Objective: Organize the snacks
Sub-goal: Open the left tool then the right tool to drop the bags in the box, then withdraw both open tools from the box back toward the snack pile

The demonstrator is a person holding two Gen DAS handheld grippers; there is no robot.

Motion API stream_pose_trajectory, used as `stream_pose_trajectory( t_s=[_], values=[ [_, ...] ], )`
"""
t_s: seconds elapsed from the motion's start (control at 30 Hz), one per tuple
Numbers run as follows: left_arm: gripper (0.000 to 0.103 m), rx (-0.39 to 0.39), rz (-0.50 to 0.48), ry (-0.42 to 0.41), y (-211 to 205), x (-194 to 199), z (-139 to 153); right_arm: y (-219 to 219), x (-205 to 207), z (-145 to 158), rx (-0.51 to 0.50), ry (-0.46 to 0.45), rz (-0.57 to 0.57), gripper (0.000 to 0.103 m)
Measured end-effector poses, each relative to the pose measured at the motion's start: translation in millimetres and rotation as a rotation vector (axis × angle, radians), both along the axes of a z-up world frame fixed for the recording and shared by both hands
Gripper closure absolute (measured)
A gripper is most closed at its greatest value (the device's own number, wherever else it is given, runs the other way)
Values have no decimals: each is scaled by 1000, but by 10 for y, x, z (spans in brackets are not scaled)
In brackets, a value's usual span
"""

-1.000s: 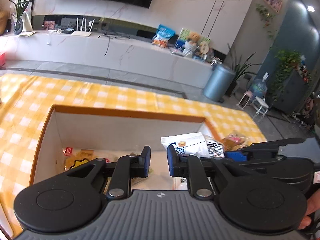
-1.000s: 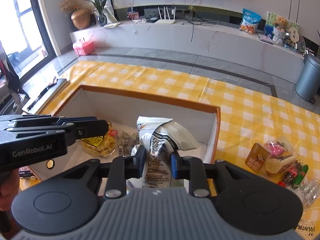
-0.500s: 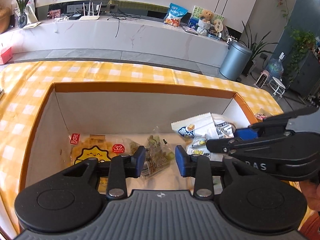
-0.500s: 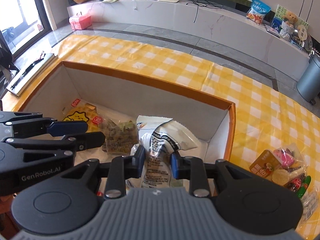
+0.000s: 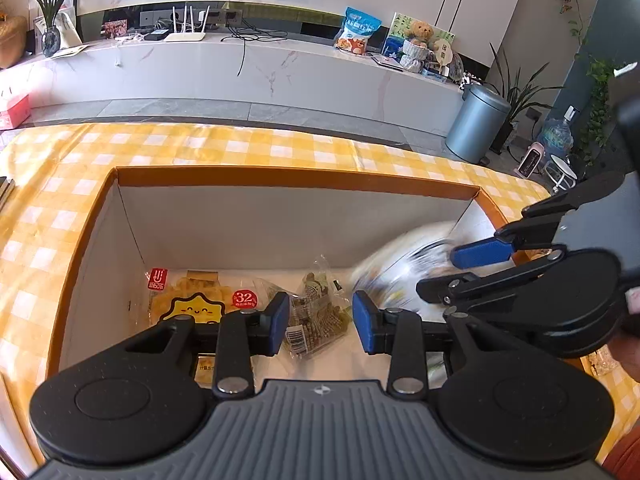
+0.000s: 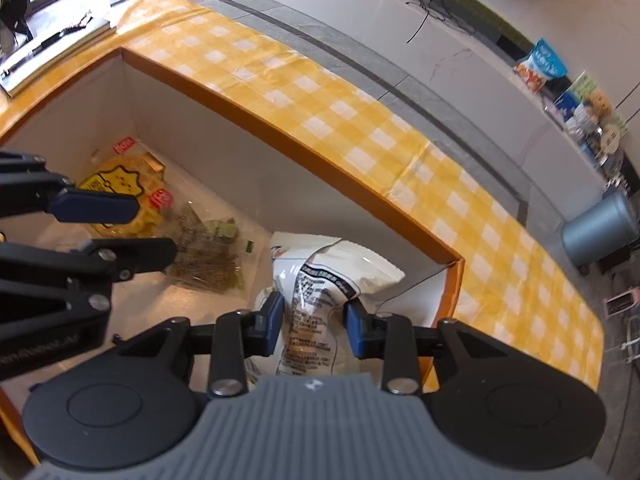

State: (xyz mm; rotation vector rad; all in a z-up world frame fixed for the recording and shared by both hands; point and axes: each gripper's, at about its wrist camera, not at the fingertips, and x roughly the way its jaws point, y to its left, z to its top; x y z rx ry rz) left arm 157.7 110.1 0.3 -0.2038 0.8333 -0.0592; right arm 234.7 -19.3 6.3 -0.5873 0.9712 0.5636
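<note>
Two snack packets already lie inside the orange-rimmed white cardboard box (image 6: 360, 184); right gripper (image 6: 314, 322) clamps a crinkled white foil snack bag (image 6: 320, 276) above its floor, left gripper (image 5: 322, 322) gapes empty.

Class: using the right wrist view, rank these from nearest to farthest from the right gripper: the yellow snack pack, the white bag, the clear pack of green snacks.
1. White bag: between the right gripper fingers, at the box's right end.
2. Clear pack of green snacks: on the box floor, to the left.
3. Yellow snack pack: far left corner.
</note>
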Motion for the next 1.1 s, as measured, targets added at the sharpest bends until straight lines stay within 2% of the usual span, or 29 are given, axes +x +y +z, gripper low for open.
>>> stream_pose_trajectory(
  t_s=[0.23,0.37,0.57,0.63,0.7,0.8,1.0,1.1],
  values=[
    [61,-14,30,4,108,-34,19,-41,6,110,110,163,-63,69],
    [61,-6,47,1,164,-63,33,6,-75,118,36,130,-44,69],
    [61,-26,50,-10,203,-77,66,30,-139,19,48,246,-78,69],
    [61,-26,48,-11,209,-95,71,77,-129,-69,18,241,-111,63],
    [60,-28,54,-13,232,-111,78,116,-93,-169,8,258,-138,51],
    [59,-40,72,-15,280,-114,86,152,-21,-294,13,296,-178,50],
    [58,-47,75,-10,305,-107,77,314,-26,-443,-33,262,-188,37],
    [59,-32,78,-1,305,-97,67,452,-100,-498,-93,202,-167,38]
  ],
)
